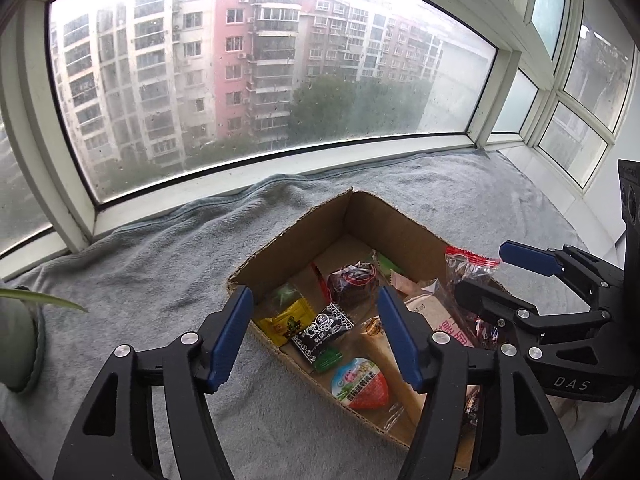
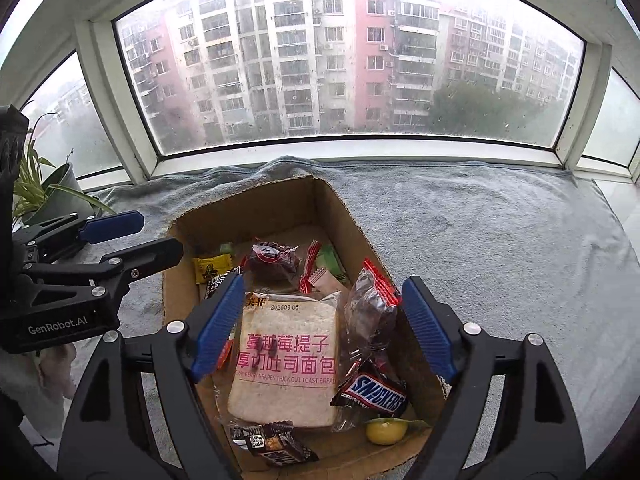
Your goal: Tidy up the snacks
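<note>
Cardboard box [image 2: 340, 216] sits on grey towel [image 2: 500, 248] below the window [image 2: 344, 60], open top, snacks all inside it. Left gripper [image 1: 316, 334] hovers over box's near-left edge, jaws apart, nothing btwn the blue pads; under the gap lie a yellow candy pkt [image 1: 286, 320] and a black-white patterned pkt [image 1: 322, 330], both on box floor. Closer to the camera in the box, a round red-green jelly cup [image 1: 360, 384]. Dark red wrapped cake [image 1: 354, 284] sits mid-box. Right gripper [image 2: 324, 328] is over the box's near end, jaws wide apart, pads not touching anything; nothing gripped. Directly below it: white toast bread pkg [image 2: 284, 364] w/ pink lettering, flat on box floor. Leaning on box's right wall, a clear bag w/ red top [image 2: 370, 304], dark contents. Snickers bar [image 2: 372, 394] rests just beside the bread's right lower corner, small yellow fruit [image 2: 384, 432] near it at box's near-right corner. Dark choc bar wrapper [image 2: 272, 446] at box's near edge. Potted plant [image 2: 52, 192] well left of box, by the window.
</note>
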